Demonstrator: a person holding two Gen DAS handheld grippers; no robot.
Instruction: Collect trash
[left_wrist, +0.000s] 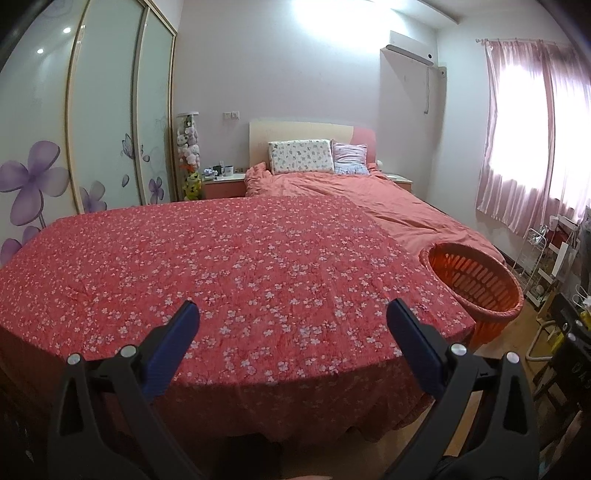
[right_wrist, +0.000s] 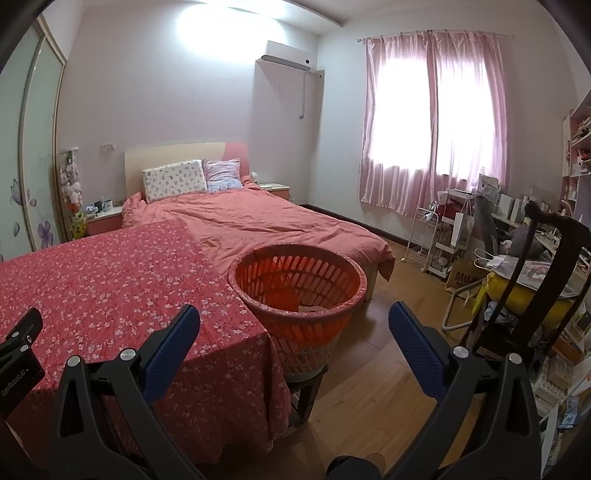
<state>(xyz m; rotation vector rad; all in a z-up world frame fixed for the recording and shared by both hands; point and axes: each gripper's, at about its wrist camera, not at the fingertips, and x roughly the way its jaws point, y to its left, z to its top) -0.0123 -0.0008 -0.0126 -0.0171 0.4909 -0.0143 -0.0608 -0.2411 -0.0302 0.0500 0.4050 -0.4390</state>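
The chief risk, as I judged it, was the perch of the round orange slatted plastic basket (right_wrist: 297, 291): it stood on a small dark stool (right_wrist: 306, 391) at the table's corner, touching or just beside the hanging edge of the red cloth printed with small white flowers (left_wrist: 229, 266). A careless drop or a nudge from a finger could tip it off the stool onto the wooden floor (right_wrist: 373, 369). A second hazard was the cloth itself, since a finger dragging across it could pull the fabric and shove the basket.

No loose trash showed on the flowered cloth in either view, so a reach made from here would have had no clear target. Something pale lay at the bottom of the basket, too small to identify.

The left gripper (left_wrist: 293, 314) hovered over the near edge of the cloth with its blue-padded fingers (left_wrist: 184, 325) spread wide, holding and touching nothing; the basket sat at its 2 o'clock. The right gripper (right_wrist: 293, 315) was likewise spread wide and empty, the basket rim at its 12 o'clock, just beyond the fingertips.
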